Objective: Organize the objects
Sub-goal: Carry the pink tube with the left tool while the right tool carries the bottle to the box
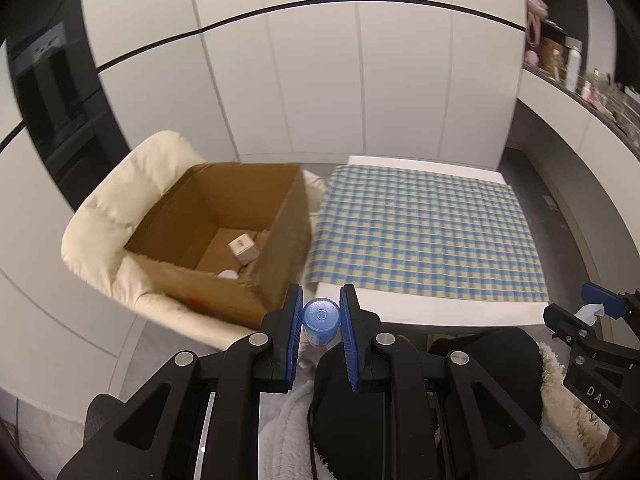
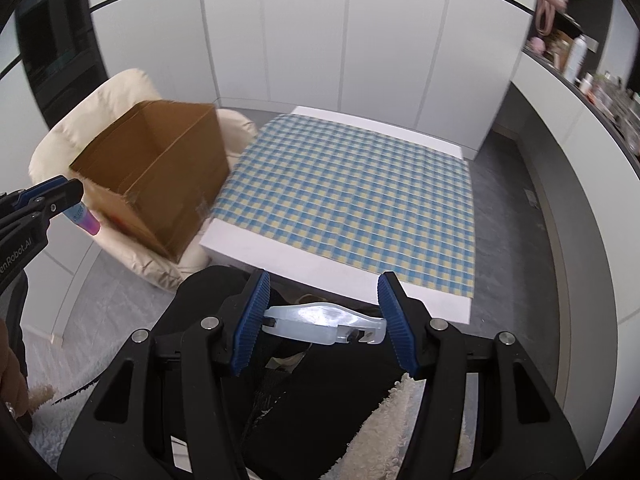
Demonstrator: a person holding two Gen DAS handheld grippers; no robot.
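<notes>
A cardboard box [image 1: 224,236] sits on a cushioned chair [image 1: 120,208], left of the table [image 1: 440,312].

A cream padded armchair [image 1: 116,216] stands on the grey floor [image 2: 516,216] just beside a low white table [image 1: 440,312]. A blue-and-yellow checked cloth [image 1: 424,232] covers most of the tabletop, leaving a white strip bare at the near edge. Behind both runs a wall of tall white cabinet doors [image 1: 312,80], crossed by a thin dark line. At the left, a dark glass-fronted oven [image 1: 48,92] is set into the cabinetry. At the right, a dark counter [image 2: 600,92] carries blurred clutter, among it a white spray can [image 2: 576,58] and something pink [image 2: 550,4] on a shelf above.
</notes>
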